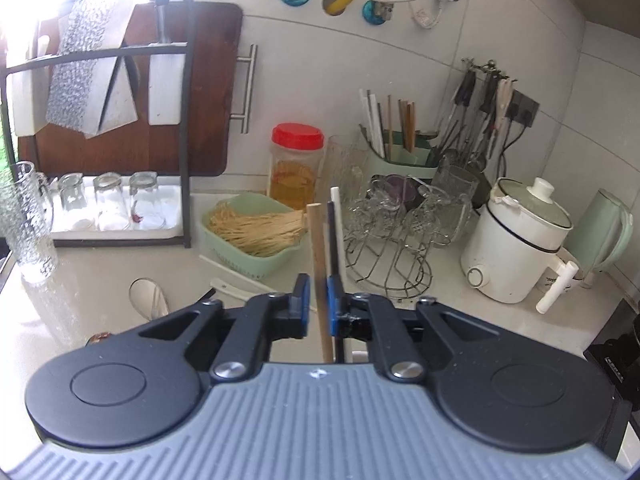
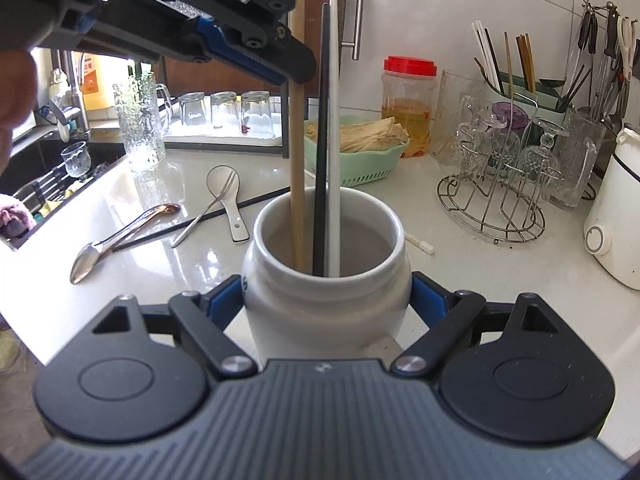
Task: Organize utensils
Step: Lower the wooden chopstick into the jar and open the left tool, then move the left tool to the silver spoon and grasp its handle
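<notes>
Loose on the counter [image 2: 460,248], left of the jar [image 2: 328,280]: spoons [image 2: 120,236], fork [image 2: 208,208], black chopstick [image 2: 240,210]; white one [image 2: 418,242] to its right. Standing in the jar: wooden [image 2: 297,152], black [image 2: 322,160], white [image 2: 334,140] chopsticks. Left gripper [image 1: 318,292] narrow, wooden stick between slack pads. Right gripper [image 2: 328,292] clamped on the jar. Best: open wider, lift straight off, hold jar steady.

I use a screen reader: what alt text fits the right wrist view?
The right gripper clamps a white jar holding three chopsticks, with the left gripper at their tops. Spoons and a fork lie on the counter.
</notes>
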{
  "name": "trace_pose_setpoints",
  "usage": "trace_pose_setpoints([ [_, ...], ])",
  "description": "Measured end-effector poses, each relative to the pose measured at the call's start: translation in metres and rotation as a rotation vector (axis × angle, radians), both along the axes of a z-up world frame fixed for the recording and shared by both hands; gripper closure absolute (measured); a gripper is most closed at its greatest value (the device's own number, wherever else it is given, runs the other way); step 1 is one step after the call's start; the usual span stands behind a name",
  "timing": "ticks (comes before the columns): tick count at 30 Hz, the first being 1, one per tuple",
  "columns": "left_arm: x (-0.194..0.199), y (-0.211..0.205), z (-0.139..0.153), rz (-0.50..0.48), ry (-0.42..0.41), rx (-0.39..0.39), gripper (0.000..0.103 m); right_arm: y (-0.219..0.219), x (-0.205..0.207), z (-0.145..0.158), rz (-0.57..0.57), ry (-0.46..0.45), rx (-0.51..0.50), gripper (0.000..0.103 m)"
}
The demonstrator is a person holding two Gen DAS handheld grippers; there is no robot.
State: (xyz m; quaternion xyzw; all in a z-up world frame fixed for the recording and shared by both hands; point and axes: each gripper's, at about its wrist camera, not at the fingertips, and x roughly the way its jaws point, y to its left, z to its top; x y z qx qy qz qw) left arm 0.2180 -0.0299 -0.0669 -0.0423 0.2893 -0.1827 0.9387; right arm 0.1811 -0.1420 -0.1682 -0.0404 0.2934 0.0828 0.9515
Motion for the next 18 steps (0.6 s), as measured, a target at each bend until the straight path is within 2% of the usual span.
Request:
trace_pose_setpoints([
  [3,0.001,0.007,0.002,0.027,0.031,-0.009,0.070,0.000,0.000,0.000,0.001,0.002,0.001,0.013],
  [6,-0.003,0.018,0.005,0.049,0.040,-0.028,0.069,0.000,0.000,0.000,0.003,0.004,0.001,0.013],
  [12,-0.018,0.044,0.010,0.112,0.036,-0.014,0.069,-0.001,0.000,0.000,0.009,0.007,0.003,0.013],
  [18,-0.037,0.076,0.003,0.193,0.078,-0.004,0.069,-0.002,0.002,0.002,0.016,0.017,0.006,0.013],
])
